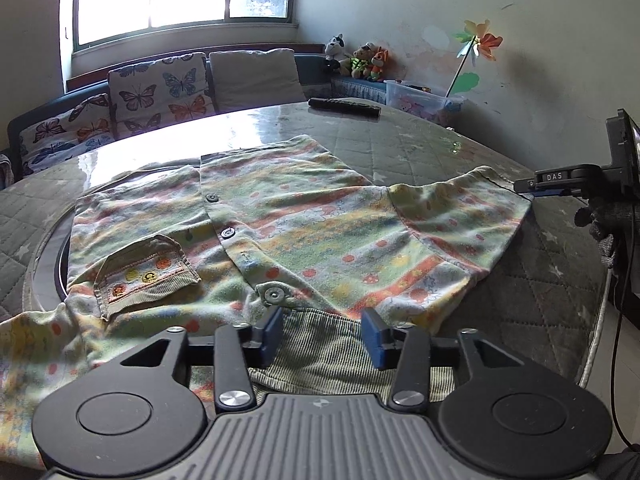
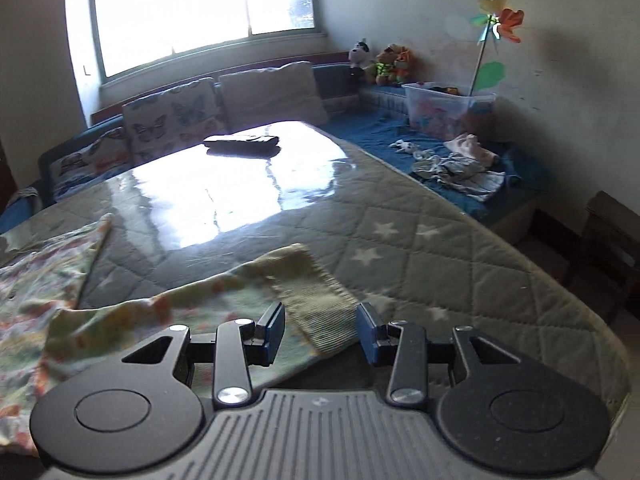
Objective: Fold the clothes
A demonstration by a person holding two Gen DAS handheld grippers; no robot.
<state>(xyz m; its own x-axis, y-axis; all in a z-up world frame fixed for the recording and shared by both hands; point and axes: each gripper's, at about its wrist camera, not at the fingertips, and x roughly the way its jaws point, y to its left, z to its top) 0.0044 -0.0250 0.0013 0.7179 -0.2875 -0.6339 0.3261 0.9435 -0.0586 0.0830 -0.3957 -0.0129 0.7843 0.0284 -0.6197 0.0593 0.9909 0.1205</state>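
Observation:
A small striped, dotted children's shirt (image 1: 280,216) with buttons and a corduroy pocket (image 1: 146,274) lies spread on the quilted table. My left gripper (image 1: 322,332) is open over its ribbed corduroy collar (image 1: 320,356) at the near edge. My right gripper (image 2: 320,330) is open over the sleeve's ribbed cuff (image 2: 316,304); the sleeve (image 1: 460,220) lies out to the right. The right gripper also shows in the left wrist view (image 1: 532,186), its tip at the sleeve end.
A dark remote (image 1: 344,105) lies at the table's far side on the glossy cover (image 2: 240,184). A couch with butterfly cushions (image 1: 160,92), stuffed toys (image 1: 360,62), a plastic bin (image 2: 444,108) and loose clothes (image 2: 460,168) stand beyond.

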